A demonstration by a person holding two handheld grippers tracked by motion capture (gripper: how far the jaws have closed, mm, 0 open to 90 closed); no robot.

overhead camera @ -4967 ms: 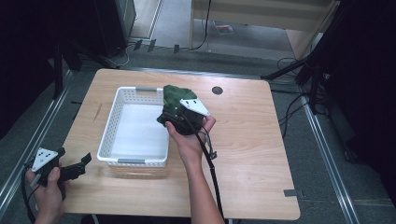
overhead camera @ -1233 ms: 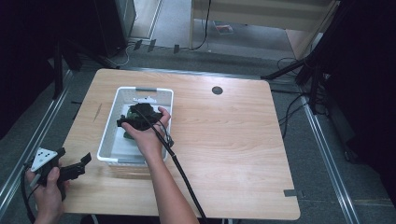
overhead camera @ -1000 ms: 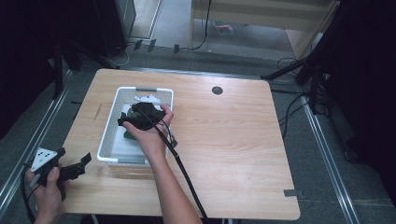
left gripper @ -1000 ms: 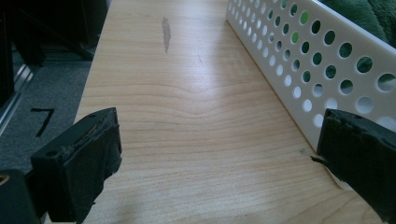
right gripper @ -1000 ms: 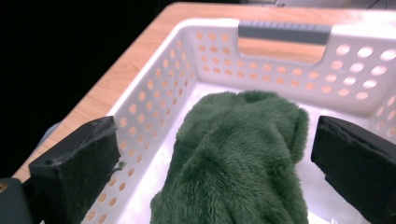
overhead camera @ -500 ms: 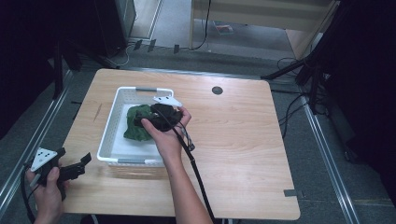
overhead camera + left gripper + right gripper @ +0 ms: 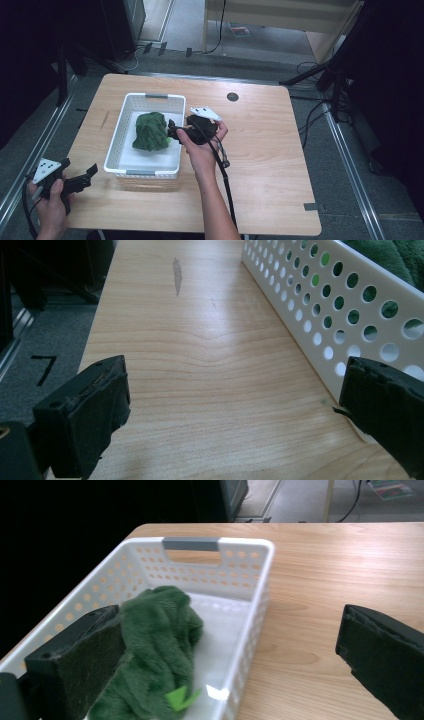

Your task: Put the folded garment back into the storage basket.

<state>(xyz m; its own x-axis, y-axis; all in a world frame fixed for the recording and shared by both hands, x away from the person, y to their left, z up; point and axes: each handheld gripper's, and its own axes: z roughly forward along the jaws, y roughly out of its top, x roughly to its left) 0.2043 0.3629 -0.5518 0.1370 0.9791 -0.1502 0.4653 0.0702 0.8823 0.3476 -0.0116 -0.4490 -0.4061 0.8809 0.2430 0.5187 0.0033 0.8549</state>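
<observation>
Now, with the green cloth [image 7: 151, 131] lying inside the white basket [image 7: 148, 97] and the right hand-held gripper [image 7: 176, 132] spread empty at its rim, lift clear without snagging the wall.

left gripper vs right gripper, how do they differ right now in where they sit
The left gripper sits low at the wooden table's near left corner, outside the white perforated plastic basket; the right gripper is held over the basket's right rim. The left faces bare tabletop beside the basket wall; the right faces the crumpled green fuzzy cloth lying inside the basket. Both have jaws open and hold nothing.
</observation>
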